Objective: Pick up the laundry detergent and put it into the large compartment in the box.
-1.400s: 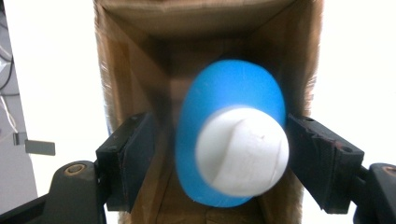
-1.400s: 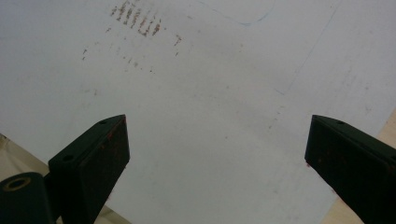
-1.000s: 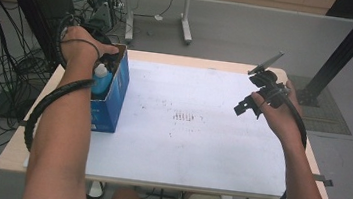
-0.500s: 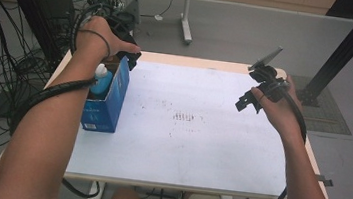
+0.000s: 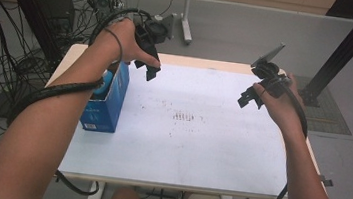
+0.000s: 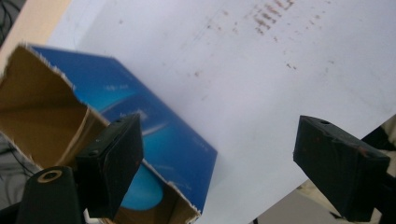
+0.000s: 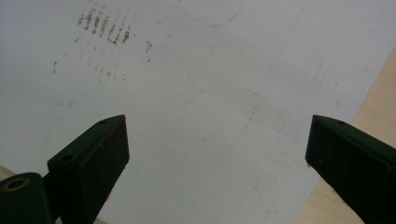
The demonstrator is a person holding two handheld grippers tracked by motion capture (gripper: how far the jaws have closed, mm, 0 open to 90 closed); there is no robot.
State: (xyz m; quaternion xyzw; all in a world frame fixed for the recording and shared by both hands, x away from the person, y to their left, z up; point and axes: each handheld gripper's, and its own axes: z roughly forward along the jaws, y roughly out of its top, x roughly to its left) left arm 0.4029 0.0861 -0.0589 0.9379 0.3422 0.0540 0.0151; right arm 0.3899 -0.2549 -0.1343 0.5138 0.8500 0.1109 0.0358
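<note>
Both forearms enter from the bottom of the high view. The left arm stretches diagonally to the upper left of centre, wrist bent, its left gripper point(image 5: 150, 66) pointing down; its jaws, just opening, stand apart with nothing between them. At the right of the frame, the right hand point(image 5: 277, 98) holds the right gripper point(image 5: 247, 98) aloft, angled down-left, jaws spread wide and empty.

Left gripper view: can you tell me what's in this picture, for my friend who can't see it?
An open blue box with a torn brown cardboard rim stands on a white table, with something light blue inside it. The left gripper hangs above with its two black jaws apart and nothing between them. Small reddish-brown marks dot the table farther off.
</note>
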